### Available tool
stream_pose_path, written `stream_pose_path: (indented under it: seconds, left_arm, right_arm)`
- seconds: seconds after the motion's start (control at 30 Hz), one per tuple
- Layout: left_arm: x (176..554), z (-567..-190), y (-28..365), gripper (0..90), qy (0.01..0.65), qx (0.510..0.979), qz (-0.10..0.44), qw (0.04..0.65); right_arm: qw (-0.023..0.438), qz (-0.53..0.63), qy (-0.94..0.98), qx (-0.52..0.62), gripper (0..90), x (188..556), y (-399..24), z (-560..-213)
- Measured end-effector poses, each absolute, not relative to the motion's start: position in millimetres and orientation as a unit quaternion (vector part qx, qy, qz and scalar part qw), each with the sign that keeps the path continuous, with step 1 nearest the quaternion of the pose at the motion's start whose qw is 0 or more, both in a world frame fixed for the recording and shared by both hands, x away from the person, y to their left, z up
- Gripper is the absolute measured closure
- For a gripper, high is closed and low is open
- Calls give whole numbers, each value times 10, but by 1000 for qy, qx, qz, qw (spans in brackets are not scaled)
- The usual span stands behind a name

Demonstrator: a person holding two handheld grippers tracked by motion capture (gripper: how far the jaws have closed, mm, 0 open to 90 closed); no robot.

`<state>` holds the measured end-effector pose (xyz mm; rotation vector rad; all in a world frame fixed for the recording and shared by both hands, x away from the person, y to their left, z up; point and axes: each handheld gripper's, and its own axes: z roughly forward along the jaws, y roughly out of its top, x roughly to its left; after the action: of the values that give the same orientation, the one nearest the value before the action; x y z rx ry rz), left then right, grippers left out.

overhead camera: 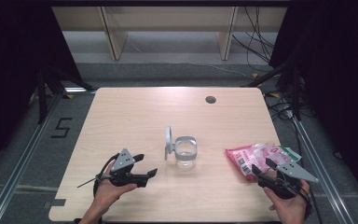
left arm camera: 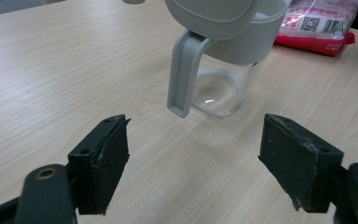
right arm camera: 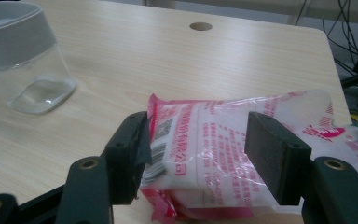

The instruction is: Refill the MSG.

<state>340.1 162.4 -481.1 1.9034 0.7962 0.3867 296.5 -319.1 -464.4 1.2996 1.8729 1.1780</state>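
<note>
1. Pale wood covers the bench (overhead camera: 135,116), which stands on a grey floor with dark curtains at both sides and wooden shelf legs behind it.
2. From above, the clear jar (overhead camera: 185,152) with a grey collar stands near the middle of the bench, its grey lid (overhead camera: 168,142) tipped up on the left side. The pink and white bag (overhead camera: 254,157) lies flat near the right edge.
3. The left tool (overhead camera: 145,164) sits in the person's hand near the front left, its jaws spread with only bare wood between them, well short of the jar.
4. The left gripper view brings the jar (left arm camera: 223,70) close: the lid hangs over the collar, a grey handle (left arm camera: 182,77) drops down toward the bench, and the glass bottom looks empty. A corner of the bag (left arm camera: 319,23) shows behind it.
5. The right gripper view shows the print on the bag (right arm camera: 214,149): pink lettering, a barcode and a square code by the left jaw, white contents under crinkled clear film.
6. The right tool (right arm camera: 193,156) has its jaws spread at either side of the bag's near end; the left jaw is at the bag's edge, the right jaw stands off it. I cannot tell whether the left one touches.
7. Open wood lies between jar and bag, and the far half of the bench is bare apart from a round cable hole (overhead camera: 210,99). The bag's far end nearly reaches the right edge.
</note>
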Motion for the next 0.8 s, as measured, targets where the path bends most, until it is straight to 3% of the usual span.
stream_pose_path:
  seconds: [0.37,0.4,0.67,0.8]
  left_arm:
    - [3399,-4839,1641,230,336,785,159,496]
    - [3389,-4844,1634,230,344,783,154,495]
    - [3388,-4852,1651,230,345,782,154,496]
    - [3383,-4856,1651,230,346,782,155,495]
  right_arm:
    - [297,421,687,512,409,2885,-3292,-4693]
    - [276,421,676,539,409,2843,-3272,-4679]
    - [298,403,671,546,416,2816,-3397,-4736]
    - [284,404,654,573,417,2763,-3401,-4746]
